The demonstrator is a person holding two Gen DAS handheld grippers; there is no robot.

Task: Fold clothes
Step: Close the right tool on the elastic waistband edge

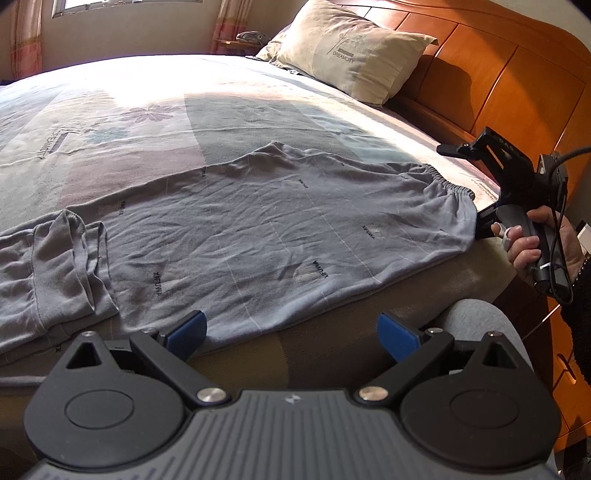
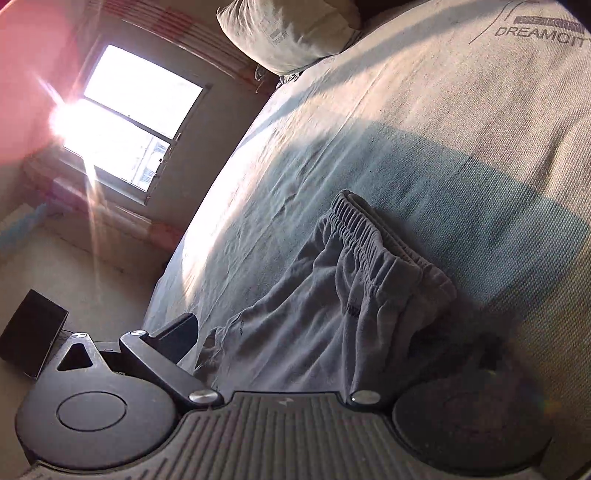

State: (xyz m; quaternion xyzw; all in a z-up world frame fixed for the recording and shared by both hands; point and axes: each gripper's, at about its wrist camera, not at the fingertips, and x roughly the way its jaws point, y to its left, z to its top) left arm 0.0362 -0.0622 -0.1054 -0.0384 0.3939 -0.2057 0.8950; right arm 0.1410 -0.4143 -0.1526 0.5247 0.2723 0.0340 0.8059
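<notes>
I am looking into a home bedroom: a wide bed under a patterned sheet, a pillow against a curved wooden headboard, a sunlit window with what seem to be pinkish curtains, though glare washes them out.

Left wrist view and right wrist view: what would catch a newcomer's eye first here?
A wrinkled grey pair of cotton trousers lies spread across the patterned bed sheet, near the bed's edge. The right gripper meets the elastic waistband, while the left gripper hovers open before the hem. A blazing sunlit window flares the right wrist view.
</notes>
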